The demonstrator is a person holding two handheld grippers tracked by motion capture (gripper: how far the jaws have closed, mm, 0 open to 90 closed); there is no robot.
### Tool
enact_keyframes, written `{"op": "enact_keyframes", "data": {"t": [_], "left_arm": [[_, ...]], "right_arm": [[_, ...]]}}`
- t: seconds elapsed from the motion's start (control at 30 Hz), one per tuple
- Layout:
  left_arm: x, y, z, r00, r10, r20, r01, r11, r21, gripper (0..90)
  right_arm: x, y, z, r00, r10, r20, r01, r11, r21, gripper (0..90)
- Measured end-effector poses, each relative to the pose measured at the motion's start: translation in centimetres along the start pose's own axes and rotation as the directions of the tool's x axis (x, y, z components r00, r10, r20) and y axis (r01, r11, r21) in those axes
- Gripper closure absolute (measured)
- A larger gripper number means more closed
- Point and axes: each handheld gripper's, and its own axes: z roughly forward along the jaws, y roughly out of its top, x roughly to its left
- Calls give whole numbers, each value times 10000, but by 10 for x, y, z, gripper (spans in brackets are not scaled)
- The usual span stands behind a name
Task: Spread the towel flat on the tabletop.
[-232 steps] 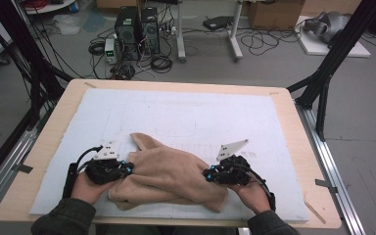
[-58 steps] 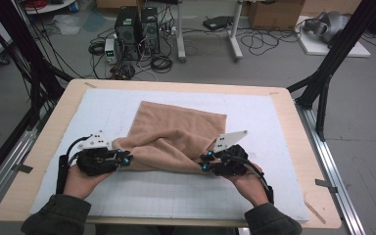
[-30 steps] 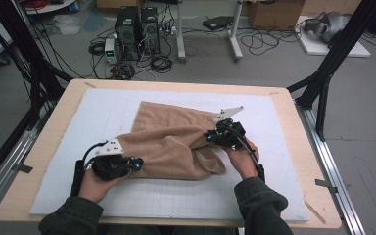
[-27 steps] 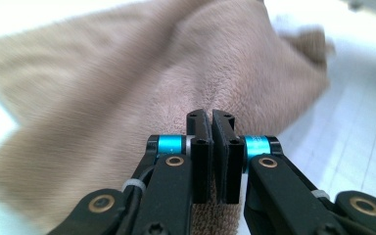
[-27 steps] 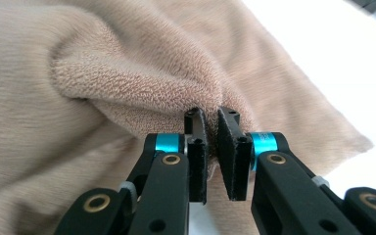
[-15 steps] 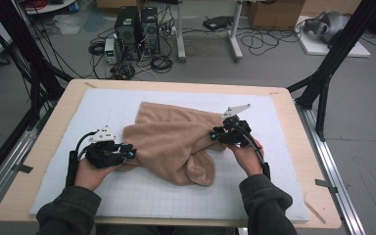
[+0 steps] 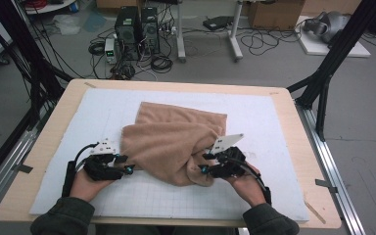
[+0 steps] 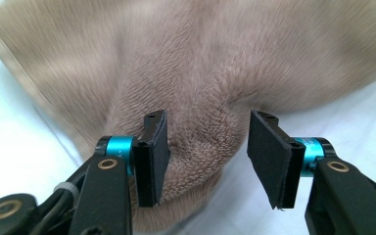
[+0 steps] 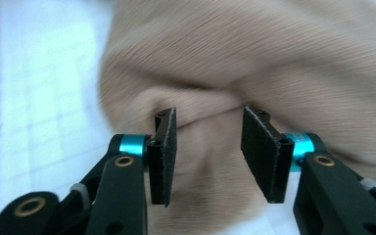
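High view: the tan towel [image 7: 174,142] lies rumpled on the counter [image 7: 54,147] between both claws. Left gripper view — left claw [image 8: 205,147] released, a fold between its jaws. Right gripper view — right claw [image 9: 208,147] released likewise; regrasping comes next, probably.

Dark green sleeves; each black claw [image 8: 208,161] has teal collars and brass screws.

Bunched tan towel [image 7: 176,142] blocks the middle of the surface [image 7: 284,98]; white mat [image 7: 264,122] lies open at 12, 3 and 9 o'clock of it. Towel folds fill the gap between both grippers' spread jaws.
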Motion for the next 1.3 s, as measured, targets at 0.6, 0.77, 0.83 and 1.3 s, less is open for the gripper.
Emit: {"op": "enact_keyframes", "data": {"t": [0.6, 0.77, 0.83, 1.3], "left_arm": [[-10, 17, -32, 9986, 424, -315, -456, 9929, -1097, 799], [-9, 36, -63, 9996, 273, 98, -248, 9796, -1996, 802], [-7, 40, -65, 9993, 360, -23, -358, 9801, -1953, 802], [22, 61, 37, 9962, -546, -686, 505, 9970, -591, 802]], "right_arm": [[15, 6, 14, 9884, -413, -1459, 444, 9989, 178, 835], [27, 13, -22, 9832, -470, -1762, 244, 9915, -1278, 834], [28, 12, -31, 9873, -412, -1532, 187, 9892, -1456, 833], [-31, -12, 8, 9874, 1200, 1030, -1245, 9915, 382, 830]]}}
